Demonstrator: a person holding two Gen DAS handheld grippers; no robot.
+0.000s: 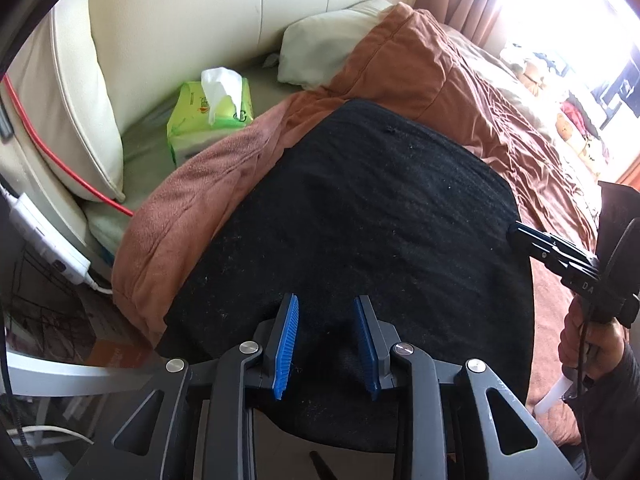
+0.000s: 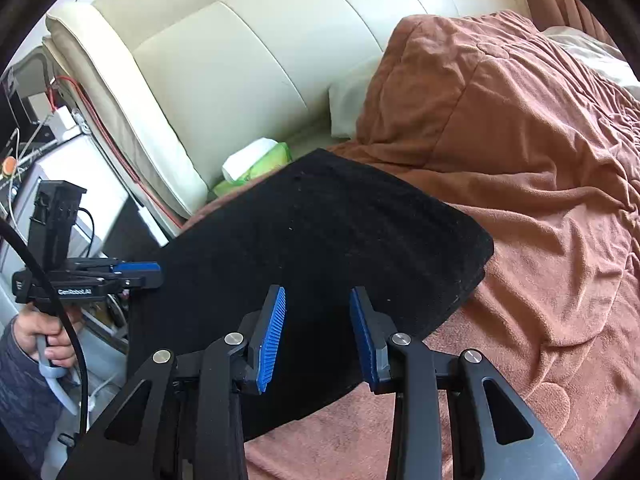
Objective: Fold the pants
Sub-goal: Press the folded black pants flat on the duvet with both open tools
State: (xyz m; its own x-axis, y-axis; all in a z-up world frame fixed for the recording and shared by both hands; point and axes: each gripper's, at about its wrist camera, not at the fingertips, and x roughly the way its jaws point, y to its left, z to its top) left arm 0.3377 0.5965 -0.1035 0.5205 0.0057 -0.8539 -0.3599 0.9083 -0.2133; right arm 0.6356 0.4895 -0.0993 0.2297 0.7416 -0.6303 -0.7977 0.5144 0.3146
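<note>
Black folded pants [image 1: 360, 220] [image 2: 320, 232] lie flat on a brown blanket [image 1: 420, 72] [image 2: 520, 160] on the bed. My left gripper [image 1: 326, 300] hovers over their near edge, open, its blue pads [image 1: 286, 344] apart with only cloth seen below the gap. My right gripper [image 2: 318, 290] is open too, above the pants' near right part. In the left wrist view the right gripper [image 1: 514, 232] reaches the pants' right edge. In the right wrist view the left gripper [image 2: 158, 272] sits at their left edge. A hand [image 2: 44, 332] holds each handle.
A green tissue pack [image 1: 212, 116] [image 2: 260, 160] stands beyond the pants, by a cream padded headboard [image 1: 200, 20]. A pale pillow [image 1: 328, 48] lies behind the blanket's fold. A red cable [image 1: 60, 160] and a white power strip [image 1: 48, 240] hang off the bed's left side.
</note>
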